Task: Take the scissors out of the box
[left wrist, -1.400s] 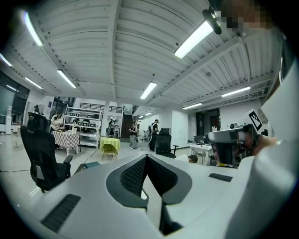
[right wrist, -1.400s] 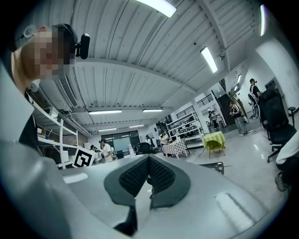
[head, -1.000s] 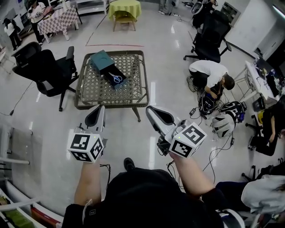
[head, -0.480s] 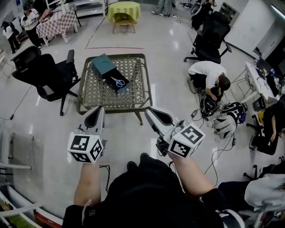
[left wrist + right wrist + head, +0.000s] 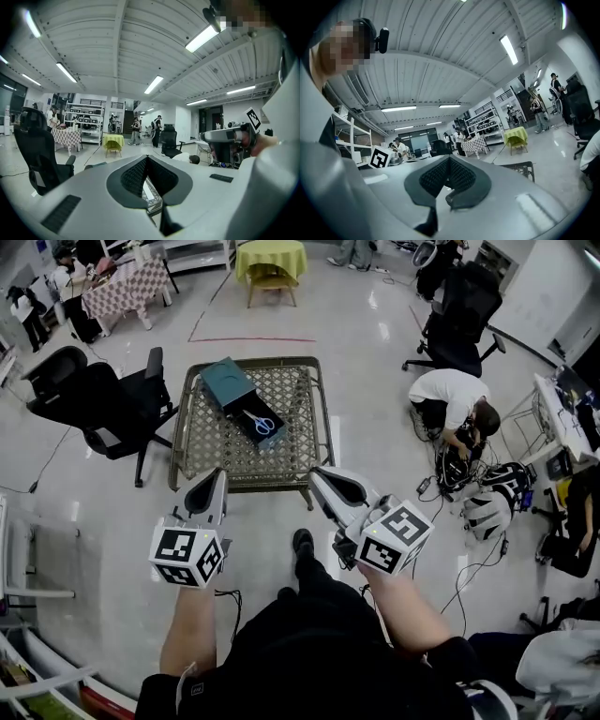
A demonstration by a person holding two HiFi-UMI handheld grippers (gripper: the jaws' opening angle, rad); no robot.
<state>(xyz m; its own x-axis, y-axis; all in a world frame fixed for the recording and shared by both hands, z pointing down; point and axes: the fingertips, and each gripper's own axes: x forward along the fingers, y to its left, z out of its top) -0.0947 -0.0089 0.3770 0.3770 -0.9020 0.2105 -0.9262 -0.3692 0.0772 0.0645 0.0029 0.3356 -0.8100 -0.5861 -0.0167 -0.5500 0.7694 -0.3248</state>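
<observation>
Blue-handled scissors (image 5: pixel 262 423) lie in the dark open tray of a teal box (image 5: pixel 229 385) on a low wicker table (image 5: pixel 211 451). Both grippers are held over the floor, short of the table's near edge, and point towards it. My left gripper (image 5: pixel 217 478) is shut and holds nothing; its pads meet at the tip (image 5: pixel 146 158). My right gripper (image 5: pixel 320 475) is also shut and empty (image 5: pixel 449 159). From the right gripper view a corner of the table (image 5: pixel 520 166) shows to the right of the jaws.
A black office chair (image 5: pixel 98 399) stands left of the table. A person (image 5: pixel 455 395) crouches over cables at the right, with a helmet (image 5: pixel 487 512) on the floor nearby. A yellow-draped table (image 5: pixel 267 257) and another black chair (image 5: pixel 464 301) stand farther back.
I have stepped towards the wicker table: it and the box now sit nearer and lower in the head view. Both grippers came forward with me, still shut.
</observation>
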